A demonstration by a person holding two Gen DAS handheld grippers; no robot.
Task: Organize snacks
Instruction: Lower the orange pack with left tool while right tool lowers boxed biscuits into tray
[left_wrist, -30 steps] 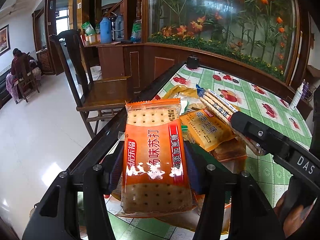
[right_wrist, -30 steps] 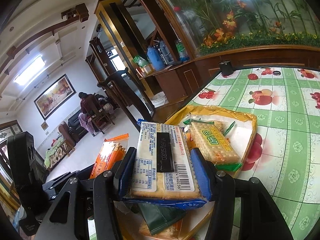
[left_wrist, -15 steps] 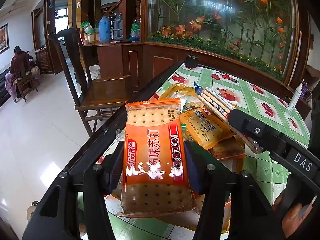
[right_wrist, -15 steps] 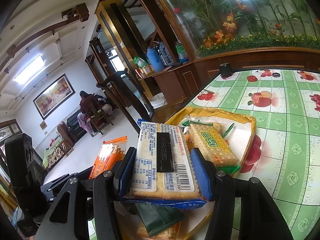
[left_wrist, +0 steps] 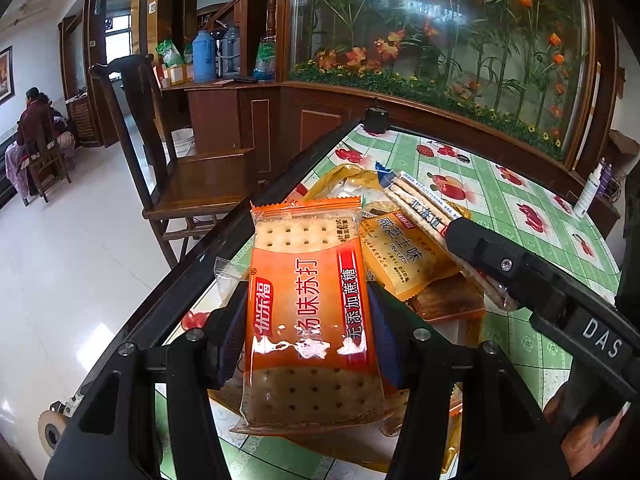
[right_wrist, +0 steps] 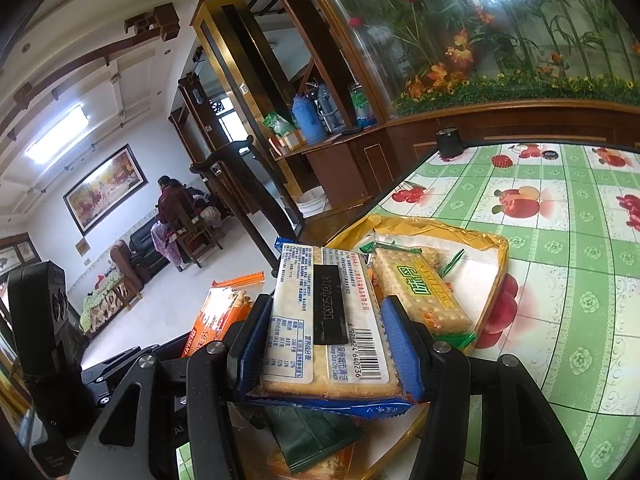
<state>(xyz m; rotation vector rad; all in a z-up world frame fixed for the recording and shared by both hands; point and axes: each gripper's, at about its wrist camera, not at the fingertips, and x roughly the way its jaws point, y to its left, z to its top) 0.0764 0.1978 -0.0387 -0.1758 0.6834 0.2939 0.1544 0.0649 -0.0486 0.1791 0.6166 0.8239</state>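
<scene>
My left gripper (left_wrist: 306, 320) is shut on an orange soda cracker pack (left_wrist: 308, 312), held above a yellow tray (left_wrist: 344, 176) piled with snack packs. My right gripper (right_wrist: 324, 328) is shut on a blue-edged white cracker pack (right_wrist: 324, 320), label side up, over the same yellow tray (right_wrist: 496, 252). That pack shows to the right in the left wrist view (left_wrist: 420, 204); the orange pack shows at the left in the right wrist view (right_wrist: 216, 316). A yellow cracker pack (left_wrist: 400, 252) and a green-labelled one (right_wrist: 420, 292) lie in the tray.
The tray sits near the dark left edge (left_wrist: 224, 248) of a table with a green fruit-print cloth (right_wrist: 568, 208). A wooden chair (left_wrist: 176, 168) stands beside that edge. A black cup (right_wrist: 448, 142) and a white bottle (left_wrist: 588, 192) stand on the table's far side.
Both grippers keep their packs and have barely moved; the view has drifted slightly.
</scene>
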